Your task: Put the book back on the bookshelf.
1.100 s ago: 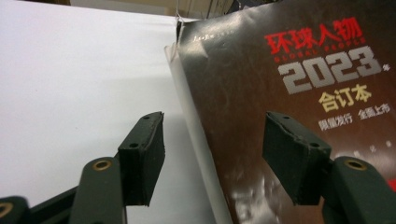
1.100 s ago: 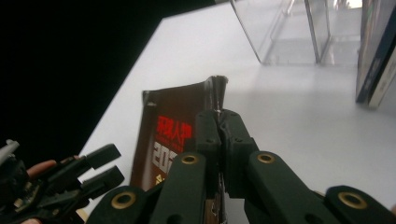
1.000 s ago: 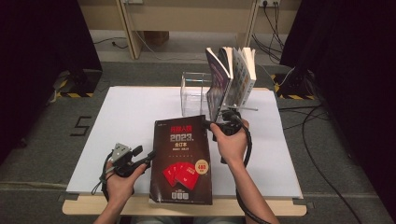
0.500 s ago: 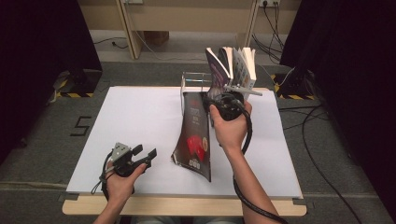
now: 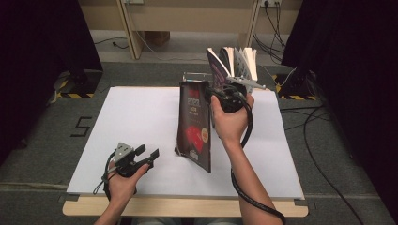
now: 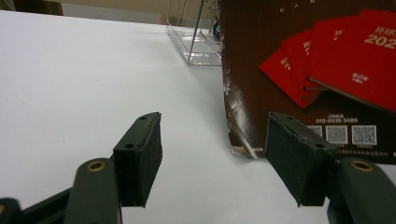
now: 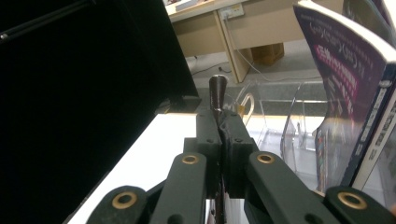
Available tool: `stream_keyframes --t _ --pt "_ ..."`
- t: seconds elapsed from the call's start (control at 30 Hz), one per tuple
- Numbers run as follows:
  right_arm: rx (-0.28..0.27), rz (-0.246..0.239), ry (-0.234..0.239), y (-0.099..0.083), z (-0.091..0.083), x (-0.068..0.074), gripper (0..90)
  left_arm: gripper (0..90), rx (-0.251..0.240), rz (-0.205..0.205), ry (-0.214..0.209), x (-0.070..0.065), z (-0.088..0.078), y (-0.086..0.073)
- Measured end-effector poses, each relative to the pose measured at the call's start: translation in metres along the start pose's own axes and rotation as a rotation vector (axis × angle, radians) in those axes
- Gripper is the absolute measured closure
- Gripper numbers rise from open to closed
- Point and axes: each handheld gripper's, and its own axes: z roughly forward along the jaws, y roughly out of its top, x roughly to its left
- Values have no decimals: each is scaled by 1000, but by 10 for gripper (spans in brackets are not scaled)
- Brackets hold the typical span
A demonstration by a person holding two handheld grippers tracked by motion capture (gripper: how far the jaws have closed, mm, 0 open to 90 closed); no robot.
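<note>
Table (image 5: pixel 141 122): white top; the work sits at its middle and far right, the near left holds only the idle hand.
Rack (image 5: pixel 197 77): clear plastic stand at the far edge, seen also in the left gripper view (image 6: pixel 194 42); its left slots look vacant, though the book hides part of it.
Shelved books (image 5: pixel 234 61): several already stand in the rack's right part, leaning and fanned open; the nearest, a purple-covered one, shows close in the right gripper view (image 7: pixel 345 93).
Book (image 5: pixel 195 124): dark brown cover with red booklets printed on it, raised on end and tilted, its bottom corner at or just above the table near centre, top edge close before the rack. Not yet in a slot.
Right gripper (image 5: pixel 220 96): jaws together, clamped on the book's top edge; the thin edge shows pinched between the pads (image 7: pixel 223 135).
Left gripper (image 5: pixel 145 157): rests at the near left, jaws apart with nothing between them (image 6: pixel 210 158), pointed toward the book's lower corner.
Progress, as judged: pickup done, book stood upright; transfer is about half complete.
Remaining, as judged: carry the book farther, line it up with a vacant slot left of the shelved books, lower it in, release.
Risk, as judged: the single edge grip lets the cover swing.
</note>
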Motion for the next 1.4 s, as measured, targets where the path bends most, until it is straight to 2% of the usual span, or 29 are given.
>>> stream_keyframes --t 0.13,0.33,0.53,0.73,1.1,1.4 --pt "-24 -16 -17 7 0 1 882 357 -1 6 -2 -1 1 1" --pt "-45 -13 -45 12 3 -1 882 361 -2 19 -18 -7 3 7" --pt "-74 -18 -74 15 4 -2 882 368 -20 57 -45 -20 8 27" --pt "-77 -18 -91 15 8 -2 882 372 -43 102 -95 -46 20 54" --pt "-72 -25 -110 11 16 -2 882 368 -48 177 -176 -94 42 87" --pt "-68 -30 -127 7 19 1 881 357 -41 217 -200 -126 68 113"
